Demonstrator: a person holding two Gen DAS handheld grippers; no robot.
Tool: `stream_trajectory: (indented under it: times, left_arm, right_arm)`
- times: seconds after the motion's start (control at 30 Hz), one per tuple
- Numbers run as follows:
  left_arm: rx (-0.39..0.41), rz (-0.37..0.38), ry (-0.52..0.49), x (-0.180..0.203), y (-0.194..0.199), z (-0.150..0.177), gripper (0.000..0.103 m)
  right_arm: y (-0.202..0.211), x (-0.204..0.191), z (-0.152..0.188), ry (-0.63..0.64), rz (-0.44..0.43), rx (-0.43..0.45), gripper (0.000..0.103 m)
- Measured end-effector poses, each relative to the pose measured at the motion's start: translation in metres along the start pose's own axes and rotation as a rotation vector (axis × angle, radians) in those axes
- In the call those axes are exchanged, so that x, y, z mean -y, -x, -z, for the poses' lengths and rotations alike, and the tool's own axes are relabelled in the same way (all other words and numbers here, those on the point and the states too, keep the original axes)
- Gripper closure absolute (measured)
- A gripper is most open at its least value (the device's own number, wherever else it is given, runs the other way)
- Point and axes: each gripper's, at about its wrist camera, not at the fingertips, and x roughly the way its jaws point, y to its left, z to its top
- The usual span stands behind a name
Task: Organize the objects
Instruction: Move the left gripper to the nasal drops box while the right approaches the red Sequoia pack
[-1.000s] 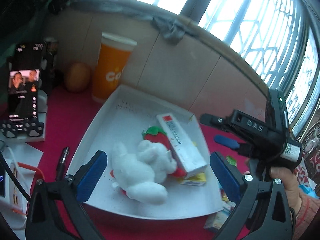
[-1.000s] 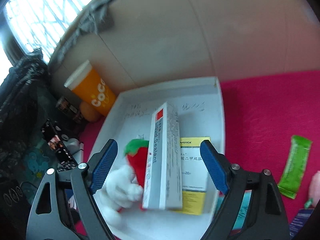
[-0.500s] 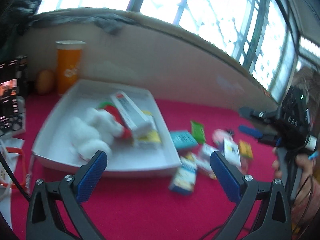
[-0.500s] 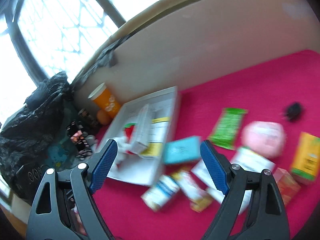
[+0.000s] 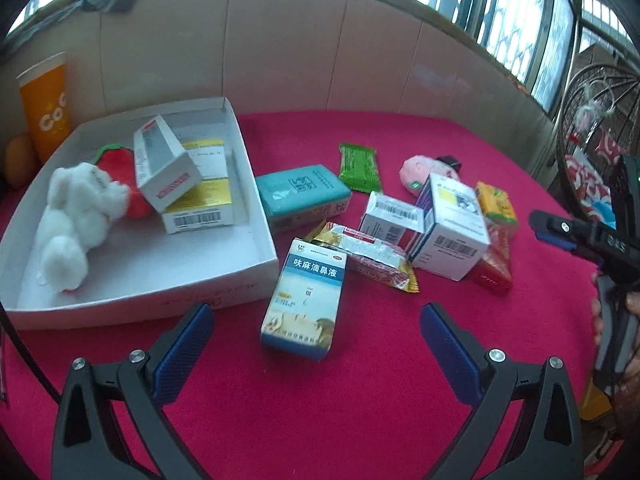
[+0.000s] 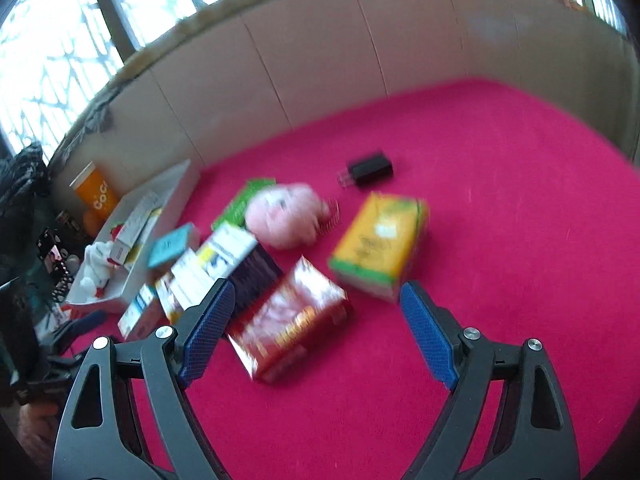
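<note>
At nine o'clock the white tray [image 5: 248,168] already holds a plush toy and cartons; the loose pile lies at one o'clock. The left gripper [image 5: 316,344] gapes empty just before the blue-and-white box [image 5: 306,300]. The right gripper [image 6: 316,330], also spread and empty, straddles the red box [image 6: 288,320] among tight neighbours, so closing may catch the purple box [image 6: 256,276] too.

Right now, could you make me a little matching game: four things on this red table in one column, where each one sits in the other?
Things:
1. white plush toy
2. orange cup
3. green snack packet
4. yellow-green box

Places:
A. against the wall behind the white tray
B. inside the tray
C. beside the red box
D. behind the teal box

Pairs: 1-B, 2-A, 3-D, 4-C
</note>
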Motion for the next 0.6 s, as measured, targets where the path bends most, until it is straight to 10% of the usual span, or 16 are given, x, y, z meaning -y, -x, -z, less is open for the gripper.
stream_trajectory:
  times: [0.3, 0.6]
  left_arm:
    - [-0.099, -0.007, 0.024, 0.003, -0.032, -0.005, 0.001]
    - [-0.094, -0.088, -0.021, 0.008, -0.031, -0.002, 0.027]
  right_arm:
    - [-0.022, -0.008, 0.011, -0.019, -0.046, -0.052, 0.017]
    - [-0.046, -0.062, 0.032, 0.164, 0.066, -0.143, 0.017]
